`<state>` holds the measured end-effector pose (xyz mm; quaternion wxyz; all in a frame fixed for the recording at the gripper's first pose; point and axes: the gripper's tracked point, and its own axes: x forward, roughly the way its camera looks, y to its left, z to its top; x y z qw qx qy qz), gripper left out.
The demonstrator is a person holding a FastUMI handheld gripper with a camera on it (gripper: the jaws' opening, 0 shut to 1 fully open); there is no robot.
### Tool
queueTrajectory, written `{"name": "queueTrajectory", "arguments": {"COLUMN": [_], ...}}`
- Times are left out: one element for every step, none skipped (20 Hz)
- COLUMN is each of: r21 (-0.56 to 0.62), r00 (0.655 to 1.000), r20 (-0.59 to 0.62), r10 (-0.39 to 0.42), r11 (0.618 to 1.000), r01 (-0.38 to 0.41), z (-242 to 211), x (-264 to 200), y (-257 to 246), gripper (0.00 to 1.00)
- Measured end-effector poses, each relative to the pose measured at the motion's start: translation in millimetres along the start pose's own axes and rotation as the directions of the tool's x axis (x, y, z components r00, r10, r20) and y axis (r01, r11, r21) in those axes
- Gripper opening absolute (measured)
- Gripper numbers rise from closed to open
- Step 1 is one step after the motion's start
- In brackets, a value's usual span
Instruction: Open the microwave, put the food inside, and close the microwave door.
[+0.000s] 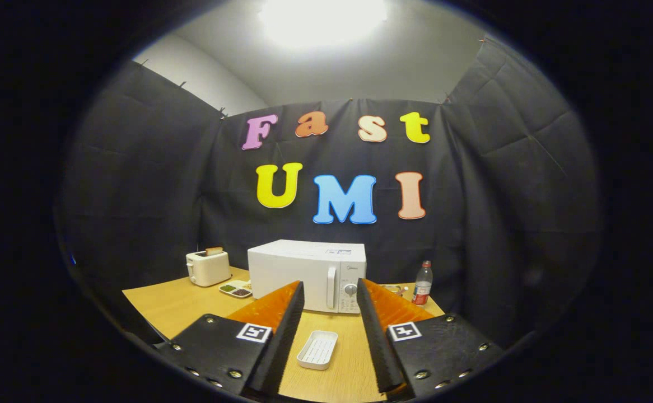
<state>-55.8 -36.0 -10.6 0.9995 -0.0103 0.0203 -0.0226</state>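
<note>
A white microwave stands on the wooden table, well beyond my fingers, with its door shut. Its vertical handle and knob panel face me on the right side of the front. A small dish of food with dark and green portions lies just left of the microwave. My gripper is open, held above the near part of the table with nothing between its fingers. A white ribbed tray lies on the table between and below the fingers.
A white toaster with a slice of bread in it stands at the table's back left. A plastic bottle with a red cap stands right of the microwave, with a small object beside it. Black cloth walls the booth.
</note>
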Motion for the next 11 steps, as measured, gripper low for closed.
{"name": "queueTrajectory", "arguments": {"r21": [0.006, 0.006, 0.001, -0.006, -0.017, -0.026, -0.032, -0.034, -0.035, -0.032, -0.026], "r00": [1.000, 1.000, 1.000, 1.000, 1.000, 1.000, 1.000, 1.000, 1.000, 1.000, 1.000], "r20": [0.000, 0.004, 0.001, -0.007, -0.017, -0.021, -0.024, -0.029, -0.031, -0.029, -0.025], "r10": [-0.014, -0.021, -0.016, -0.014, -0.007, -0.003, -0.003, -0.006, -0.006, -0.005, -0.008], "r11": [1.000, 1.000, 1.000, 1.000, 1.000, 1.000, 0.999, 0.999, 0.999, 0.999, 1.000], "r01": [0.014, 0.021, 0.016, 0.014, 0.006, 0.002, 0.003, 0.005, 0.005, 0.004, 0.007], "z": [2.1, 6.7, 4.4, 1.2, -2.7, -4.5, -6.2, -7.5, -8.1, -7.2, -5.6], "x": [-0.2, -0.1, 1.3, 3.2, 3.8, 3.9, 3.7, 3.7, 4.1, 3.9, 3.9], "y": [2.3, 5.4, 9.9, 12.7, 15.6, 17.6, 17.4, 17.1, 17.6, 18.1, 17.1], "gripper": [0.77, 0.92, 0.99, 0.99, 0.99, 0.99, 0.99, 0.99, 0.99, 0.99, 0.99]}}
